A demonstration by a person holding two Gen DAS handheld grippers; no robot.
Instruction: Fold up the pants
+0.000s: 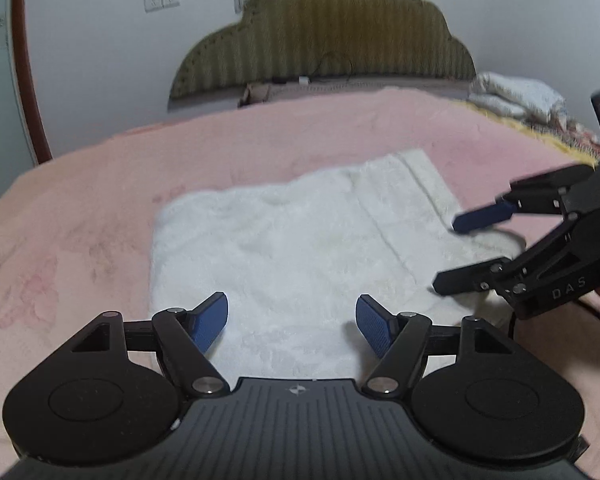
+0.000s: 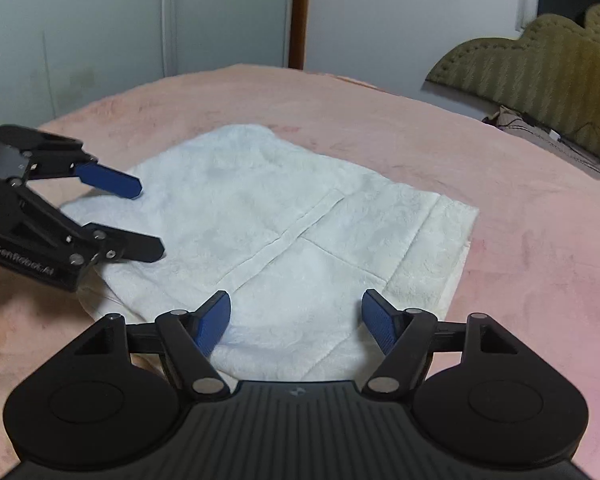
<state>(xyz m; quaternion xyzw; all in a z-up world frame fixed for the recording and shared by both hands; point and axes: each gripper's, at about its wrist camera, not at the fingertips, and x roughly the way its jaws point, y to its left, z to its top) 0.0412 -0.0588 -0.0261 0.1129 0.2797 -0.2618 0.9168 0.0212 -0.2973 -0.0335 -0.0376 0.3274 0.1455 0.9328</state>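
White fleece pants lie folded into a flat, roughly square packet on the pink bed cover. In the right wrist view the pants show a straight seam and a waistband at the right. My left gripper hovers open over the packet's near edge, nothing between its blue pads. My right gripper is open too, above its own near edge of the pants. Each gripper shows in the other's view: the right one over the right side, the left one over the left side, both with jaws apart and empty.
A padded olive headboard stands at the far end of the bed. Rumpled white and patterned bedding lies at the far right corner. Cables lie near the headboard. White walls and a brown door frame stand behind.
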